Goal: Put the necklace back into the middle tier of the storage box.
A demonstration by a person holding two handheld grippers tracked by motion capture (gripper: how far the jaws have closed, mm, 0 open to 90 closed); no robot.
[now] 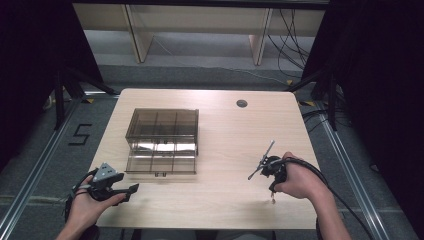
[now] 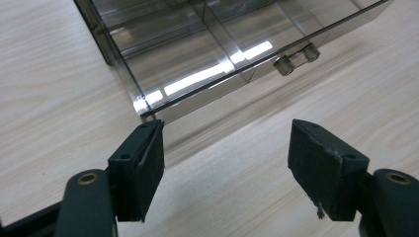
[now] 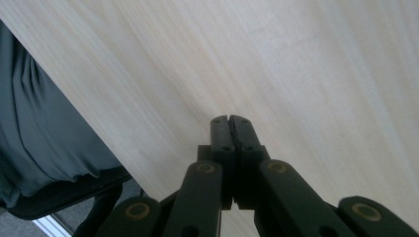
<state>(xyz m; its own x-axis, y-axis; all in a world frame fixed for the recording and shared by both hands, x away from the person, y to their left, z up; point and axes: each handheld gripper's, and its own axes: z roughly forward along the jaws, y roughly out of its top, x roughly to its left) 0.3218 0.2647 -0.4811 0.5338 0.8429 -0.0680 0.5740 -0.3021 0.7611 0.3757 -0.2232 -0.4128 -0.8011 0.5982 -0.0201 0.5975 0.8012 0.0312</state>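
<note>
A smoky clear plastic drawer box [image 1: 162, 122] stands on the left half of the wooden table [image 1: 225, 135]. Its divided drawer [image 1: 161, 159] is pulled out toward me and looks empty. In the left gripper view the drawer's front corner [image 2: 148, 111] lies just beyond my jaws, and its small clear handle [image 2: 296, 59] sits farther right. My left gripper [image 1: 129, 192] [image 2: 227, 163] is open with nothing in it, near the table's front left edge. My right gripper [image 1: 272, 190] [image 3: 231, 121] is shut with nothing in it, pointing down at bare wood near the front edge.
A round cable hole [image 1: 242, 103] sits at the back of the table. Dark cloth [image 3: 44, 133] lies past the table's front edge in the right gripper view. Cables [image 1: 320, 180] trail off to the right. Wooden frames [image 1: 137, 35] stand on the floor beyond the table.
</note>
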